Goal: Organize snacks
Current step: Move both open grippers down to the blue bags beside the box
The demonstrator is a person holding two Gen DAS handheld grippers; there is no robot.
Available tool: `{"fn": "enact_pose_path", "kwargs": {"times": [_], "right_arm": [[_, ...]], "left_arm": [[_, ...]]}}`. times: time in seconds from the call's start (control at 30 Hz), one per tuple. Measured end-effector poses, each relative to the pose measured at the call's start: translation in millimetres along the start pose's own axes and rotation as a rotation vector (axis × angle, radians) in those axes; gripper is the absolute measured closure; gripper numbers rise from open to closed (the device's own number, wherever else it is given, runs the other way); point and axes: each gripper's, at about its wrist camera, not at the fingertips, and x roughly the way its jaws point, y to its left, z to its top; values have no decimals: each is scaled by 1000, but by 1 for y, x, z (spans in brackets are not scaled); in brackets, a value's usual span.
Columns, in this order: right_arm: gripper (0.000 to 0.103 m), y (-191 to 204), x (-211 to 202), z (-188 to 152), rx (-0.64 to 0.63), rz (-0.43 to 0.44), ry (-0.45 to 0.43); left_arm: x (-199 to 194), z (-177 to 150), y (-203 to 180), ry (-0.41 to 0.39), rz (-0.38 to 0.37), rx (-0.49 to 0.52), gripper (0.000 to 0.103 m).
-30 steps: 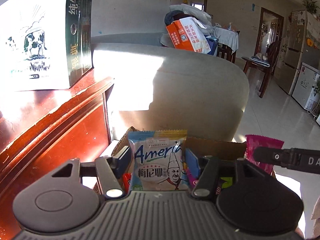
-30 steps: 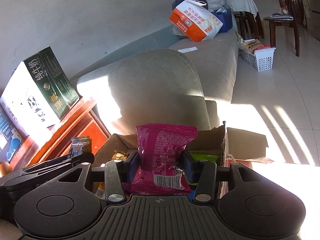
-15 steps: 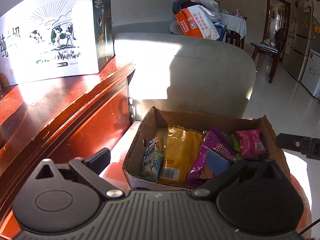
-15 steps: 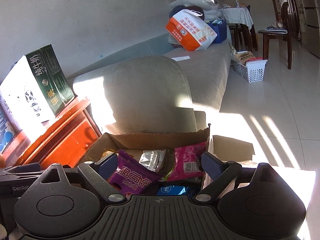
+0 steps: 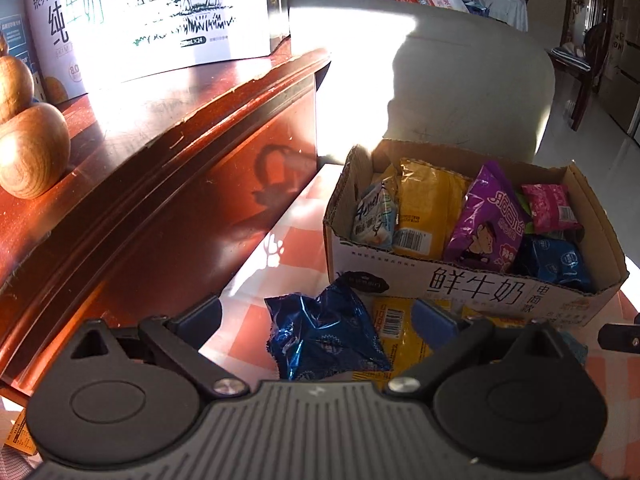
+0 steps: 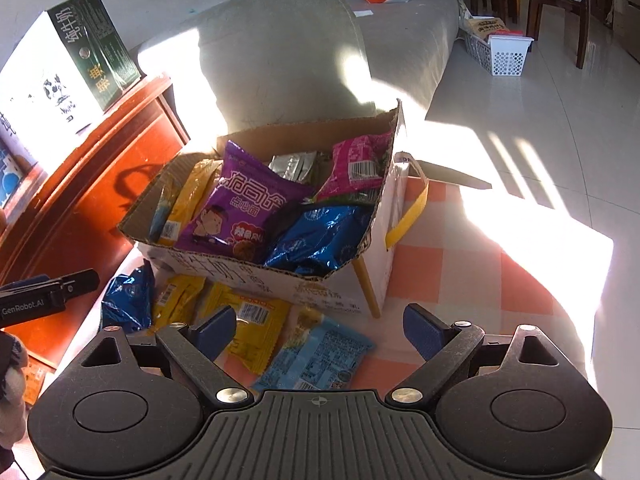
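My left gripper [image 5: 316, 314] hangs with its jaws spread wide and nothing clamped, above a crumpled dark blue packet [image 5: 324, 336] lying on the checked cloth [image 5: 288, 248] just in front of the cardboard box [image 5: 472, 284]. My right gripper [image 6: 318, 328] is likewise wide apart and empty, over a yellow packet [image 6: 256, 320] and a light blue packet [image 6: 320, 352] on the cloth. Inside the box a purple bag [image 6: 244, 212], a pink packet [image 6: 356, 164] and a blue foil bag [image 6: 320, 236] are piled together.

Both tools [image 5: 316, 316] [image 6: 316, 328] released their packets into the box [image 5: 460, 276].
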Motion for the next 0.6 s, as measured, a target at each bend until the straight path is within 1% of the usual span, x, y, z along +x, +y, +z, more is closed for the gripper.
{"fn": "enact_pose_path", "kwargs": {"times": [0.07,0.13,0.2,0.33,0.4,0.5,0.6], "right_arm": [[11,2,12,-3,5,-25,51],[11,1,20,-5,40,-4,85],[11,1,26,-6,68,0,109],[11,7,38,-6,82,-28,125],[11,9,44,-6,96,-35,128],[11,12,52,-7,98,-69,129],[13,14,60,-8,92,-85,141]], "left_arm": [[10,-2,2,29,11,-12,2],[20,-4,3,48,5,-33,2],[30,-5,3,60,23,-35,2],[45,-5,2,57,50,-37,2],[52,-4,1,55,51,-41,2],[65,-5,2,67,69,-53,3],[75,-9,2,95,67,-69,3]]}}
